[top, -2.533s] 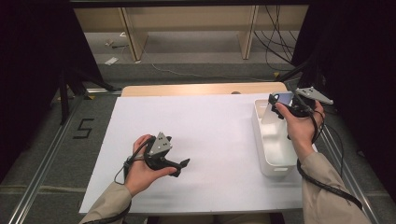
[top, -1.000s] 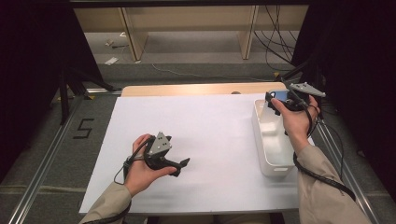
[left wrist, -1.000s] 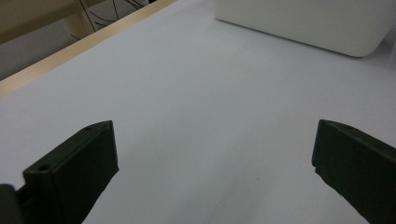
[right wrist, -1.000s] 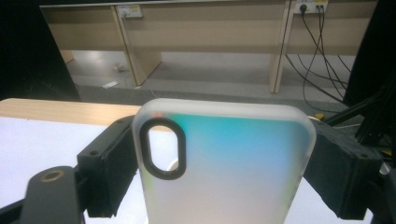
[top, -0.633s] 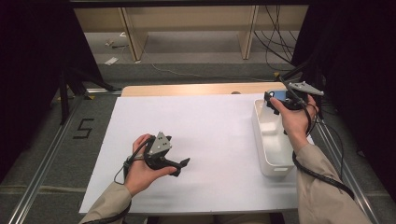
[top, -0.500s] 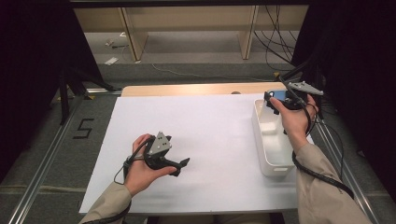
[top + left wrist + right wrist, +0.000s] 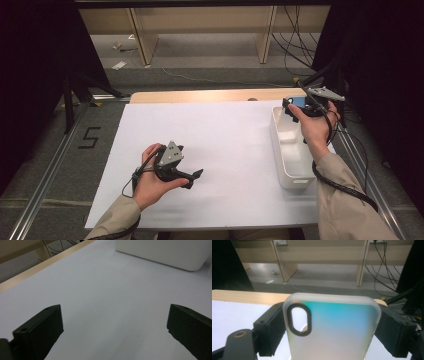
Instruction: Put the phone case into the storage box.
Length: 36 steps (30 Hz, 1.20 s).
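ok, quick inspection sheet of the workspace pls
Surface: white sheet over a wooden table, bare in the middle.
Job's things: phone case, translucent with a blue-green tint, held over the white bin at the table's right.
Clutter: nothing seen.
Grippers: right gripper shut on the phone case; left gripper open, low over the sheet.
Cables: one trails from each gripper; more hang at the back right.
Surroundings: wooden shelving, floor mark "5".

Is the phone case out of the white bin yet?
Out: the right gripper holds the phone case above the white bin.
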Each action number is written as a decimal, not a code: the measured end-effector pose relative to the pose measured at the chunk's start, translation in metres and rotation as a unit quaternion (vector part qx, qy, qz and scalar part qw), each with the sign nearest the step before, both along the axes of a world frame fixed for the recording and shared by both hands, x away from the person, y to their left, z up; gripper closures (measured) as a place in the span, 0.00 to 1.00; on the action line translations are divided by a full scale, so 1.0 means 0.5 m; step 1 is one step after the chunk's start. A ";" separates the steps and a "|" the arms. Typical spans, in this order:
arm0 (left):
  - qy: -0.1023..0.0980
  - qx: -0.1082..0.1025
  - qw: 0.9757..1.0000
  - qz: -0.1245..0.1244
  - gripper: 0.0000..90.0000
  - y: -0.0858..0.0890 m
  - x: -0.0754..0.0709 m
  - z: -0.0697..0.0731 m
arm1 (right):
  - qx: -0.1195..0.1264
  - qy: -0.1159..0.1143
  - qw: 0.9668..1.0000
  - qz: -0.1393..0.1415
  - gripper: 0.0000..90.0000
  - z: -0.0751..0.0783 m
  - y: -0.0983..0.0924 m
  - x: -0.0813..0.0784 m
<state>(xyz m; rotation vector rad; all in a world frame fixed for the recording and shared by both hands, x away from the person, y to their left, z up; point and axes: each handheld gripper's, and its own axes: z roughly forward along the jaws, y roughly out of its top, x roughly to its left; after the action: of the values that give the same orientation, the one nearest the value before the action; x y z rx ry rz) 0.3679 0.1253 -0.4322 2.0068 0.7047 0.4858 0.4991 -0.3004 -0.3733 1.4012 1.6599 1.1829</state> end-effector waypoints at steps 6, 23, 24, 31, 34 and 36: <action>0.000 0.000 1.000 0.000 0.00 0.000 0.000 0.000 | -0.002 0.002 1.000 -0.001 0.20 -0.002 0.001 0.004; 0.000 0.000 1.000 0.000 0.00 0.001 0.000 0.000 | -0.007 0.007 1.000 -0.006 0.20 -0.006 0.002 0.015; 0.000 0.000 1.000 0.000 0.00 0.001 0.000 0.000 | -0.007 0.008 1.000 -0.007 0.20 -0.006 0.002 0.015; 0.000 0.000 1.000 0.000 0.00 0.000 0.000 0.000 | -0.008 0.008 1.000 -0.009 0.20 -0.007 0.001 0.018; 0.000 0.000 1.000 0.000 0.00 0.000 0.000 0.000 | -0.011 0.009 1.000 -0.008 0.20 -0.008 0.000 0.020; 0.000 0.000 1.000 0.000 0.00 0.001 0.000 0.000 | -0.012 0.010 1.000 -0.009 0.20 -0.008 0.001 0.021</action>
<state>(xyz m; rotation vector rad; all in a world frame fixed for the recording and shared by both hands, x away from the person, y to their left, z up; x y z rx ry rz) 0.3679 0.1257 -0.4321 2.0065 0.7050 0.4862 0.5094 -0.3001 -0.3773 1.4140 1.6657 1.1390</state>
